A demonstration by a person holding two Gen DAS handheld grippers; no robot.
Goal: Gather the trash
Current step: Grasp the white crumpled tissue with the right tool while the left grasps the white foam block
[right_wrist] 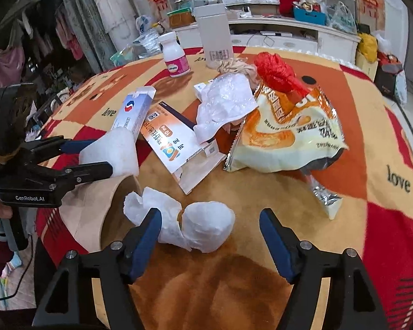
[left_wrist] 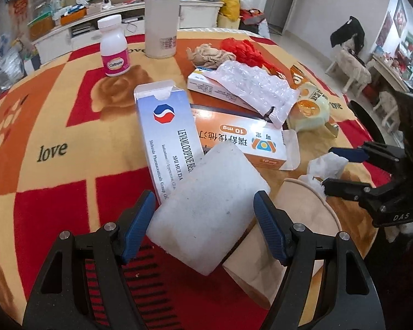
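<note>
My left gripper (left_wrist: 203, 214) is open around a white foam block (left_wrist: 206, 206), which sits between its blue pads above the brown paper bag (left_wrist: 278, 236); the block also shows in the right wrist view (right_wrist: 115, 148). My right gripper (right_wrist: 209, 233) is open around a crumpled white tissue (right_wrist: 195, 225) on the table, right beside the bag's mouth (right_wrist: 96, 209). Trash lies beyond: a blue-white medicine box (left_wrist: 165, 129), an orange-white medicine box (left_wrist: 247, 140), a bubble-wrap pouch (left_wrist: 256, 90), a yellow snack bag (right_wrist: 289, 126), a red plastic bag (right_wrist: 275, 71) and a beige rag (left_wrist: 209, 55).
A pink-labelled pill bottle (left_wrist: 114, 46) and a tall white flask (left_wrist: 161, 19) stand at the far side of the table. The table is covered by a red, orange and yellow blanket (left_wrist: 55, 126). White cabinets (right_wrist: 289, 38) and chairs (left_wrist: 352, 66) stand behind.
</note>
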